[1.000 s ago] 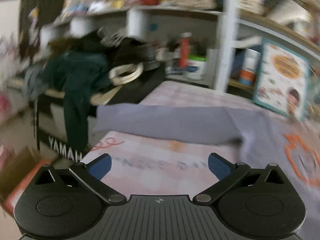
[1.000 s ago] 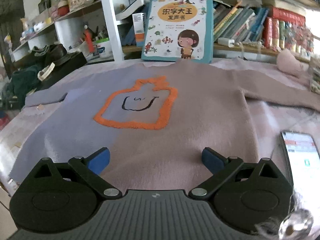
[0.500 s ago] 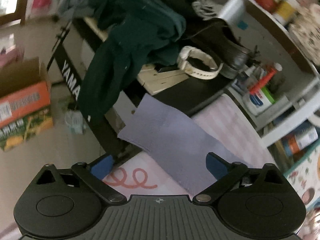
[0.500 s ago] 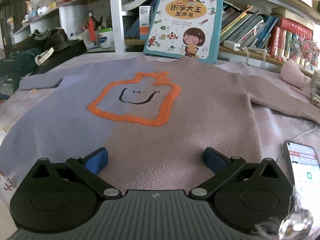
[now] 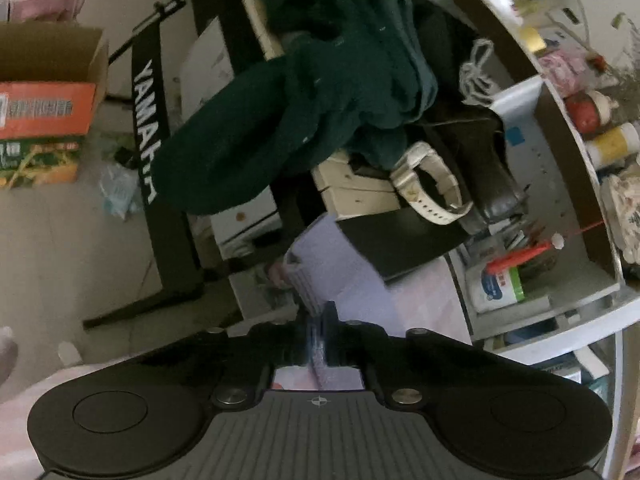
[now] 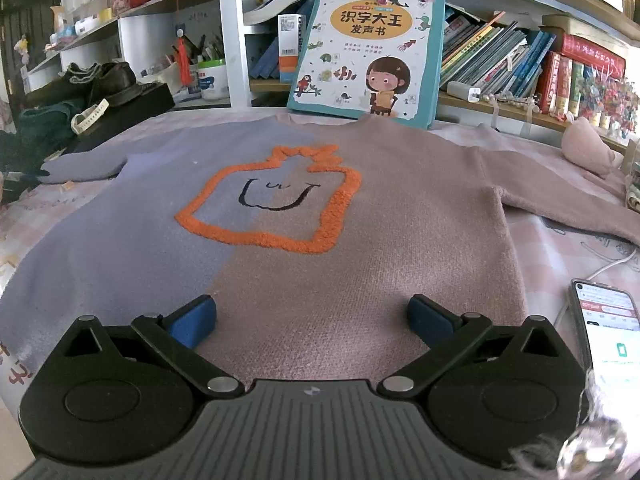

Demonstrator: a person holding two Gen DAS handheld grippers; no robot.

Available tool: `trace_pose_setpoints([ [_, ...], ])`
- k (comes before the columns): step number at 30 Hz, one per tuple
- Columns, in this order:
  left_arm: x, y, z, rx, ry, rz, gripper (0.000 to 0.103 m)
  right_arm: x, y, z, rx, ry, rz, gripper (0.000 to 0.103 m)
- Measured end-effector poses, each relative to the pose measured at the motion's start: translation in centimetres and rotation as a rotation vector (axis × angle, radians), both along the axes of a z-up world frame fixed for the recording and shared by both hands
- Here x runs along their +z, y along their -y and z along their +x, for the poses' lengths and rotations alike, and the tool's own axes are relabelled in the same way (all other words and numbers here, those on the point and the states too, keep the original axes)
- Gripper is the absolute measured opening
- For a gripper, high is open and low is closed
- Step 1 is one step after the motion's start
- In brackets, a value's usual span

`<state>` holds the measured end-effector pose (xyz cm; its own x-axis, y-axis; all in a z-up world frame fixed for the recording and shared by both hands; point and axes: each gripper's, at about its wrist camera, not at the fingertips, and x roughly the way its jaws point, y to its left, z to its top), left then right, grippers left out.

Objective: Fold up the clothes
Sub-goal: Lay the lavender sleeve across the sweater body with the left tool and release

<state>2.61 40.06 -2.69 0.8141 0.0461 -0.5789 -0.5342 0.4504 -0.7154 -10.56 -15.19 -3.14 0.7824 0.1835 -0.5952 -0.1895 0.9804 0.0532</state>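
Note:
A two-tone sweater, lilac on its left half and dusty pink on its right, lies flat on a pink checked bed cover, with an orange outlined face on the chest. My right gripper stands open just above the sweater's hem, nothing between its blue pads. In the left wrist view the lilac sleeve rises with its ribbed cuff, and my left gripper is shut on it near the bed's left edge.
A phone with a lit screen lies right of the hem. A children's book leans on the shelf behind. Left of the bed a black keyboard stand carries dark green clothes, a white watch and shoes. A cardboard box sits on the floor.
My left gripper swung left and down to the sleeve's end and closed on the cuff. My right gripper stayed open and crept slightly forward over the hem.

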Motion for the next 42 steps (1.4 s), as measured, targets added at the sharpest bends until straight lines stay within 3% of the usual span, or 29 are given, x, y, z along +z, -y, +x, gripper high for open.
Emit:
trace_pose_setpoints([
  [3, 3.2, 2.6, -0.2, -0.066, 0.017, 0.154, 0.003, 0.0, 0.0, 0.0, 0.002, -0.001, -0.001, 0.103],
  [6, 7.2, 6.0, -0.2, -0.173, 0.093, 0.253, 0.003, 0.1, -0.2, 0.0, 0.006, -0.002, -0.012, 0.103],
  [9, 11.0, 10.6, 0.6, -0.306, 0.187, 0.293, 0.003, 0.0, -0.2, 0.1, 0.010, -0.003, -0.017, 0.103],
  [16, 17.1, 23.5, 4.6, -0.648, 0.342, 0.335, 0.003, 0.0, -0.1, 0.1, 0.012, -0.001, -0.011, 0.103],
  [18, 17.8, 27.1, 6.1, -0.722, 0.354, 0.357, 0.003, 0.0, 0.0, 0.1, 0.013, 0.001, -0.004, 0.103],
  [25, 16.5, 35.0, 10.5, -0.853, 0.334, 0.280, 0.003, 0.0, 0.3, -0.1, 0.015, 0.005, 0.017, 0.103],
  [30, 13.9, 38.5, 11.8, -0.885, 0.289, 0.257, 0.003, 0.0, 0.5, -0.1, 0.016, 0.008, 0.035, 0.103],
  [39, 8.7, 44.4, 13.1, -0.959, 0.161, 0.340, 0.004, 0.0, 0.8, -0.2, 0.017, 0.011, 0.061, 0.103],
  [41, 9.0, 44.0, 12.2, -0.969, 0.172, 0.399, 0.008, 0.1, 0.9, -0.2, 0.017, 0.011, 0.063, 0.103],
  [42, 9.3, 43.7, 11.6, -0.972, 0.181, 0.431, 0.015, 0.1, 0.9, -0.2, 0.017, 0.012, 0.064, 0.103],
])
